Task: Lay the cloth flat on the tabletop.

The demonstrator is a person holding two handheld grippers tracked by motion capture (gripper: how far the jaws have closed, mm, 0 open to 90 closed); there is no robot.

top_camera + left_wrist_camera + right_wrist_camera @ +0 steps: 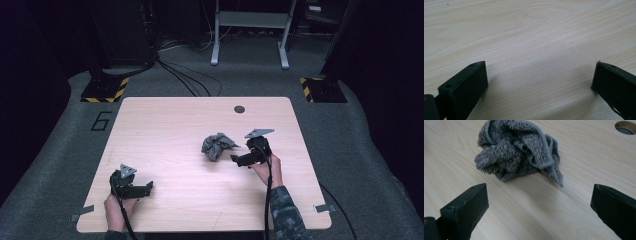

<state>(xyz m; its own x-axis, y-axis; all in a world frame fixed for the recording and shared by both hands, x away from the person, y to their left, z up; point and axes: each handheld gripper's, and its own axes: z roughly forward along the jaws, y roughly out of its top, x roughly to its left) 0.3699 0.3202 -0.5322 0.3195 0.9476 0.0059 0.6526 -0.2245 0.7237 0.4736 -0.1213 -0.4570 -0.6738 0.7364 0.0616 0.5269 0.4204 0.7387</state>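
A crumpled grey towel (217,145) lies right of the middle of the light wooden table (165,130). In the right gripper view the towel (519,150) is bunched up just beyond the jaws, one corner trailing toward the right jaw. My right gripper (236,158) rests on the table just right of the towel, open, nothing between its jaws, apart from the cloth; the same gripper (537,192) has its jaws wide apart. My left gripper (148,187) sits near the front left of the table, open over bare wood (539,72).
A round cable hole (239,109) sits near the table's far edge, also seen as the hole (625,127) at top right. Two tape strips (81,213) mark the front corners. Beyond the table are a grey frame's legs (250,35), floor cables and hazard-striped bases (106,90).
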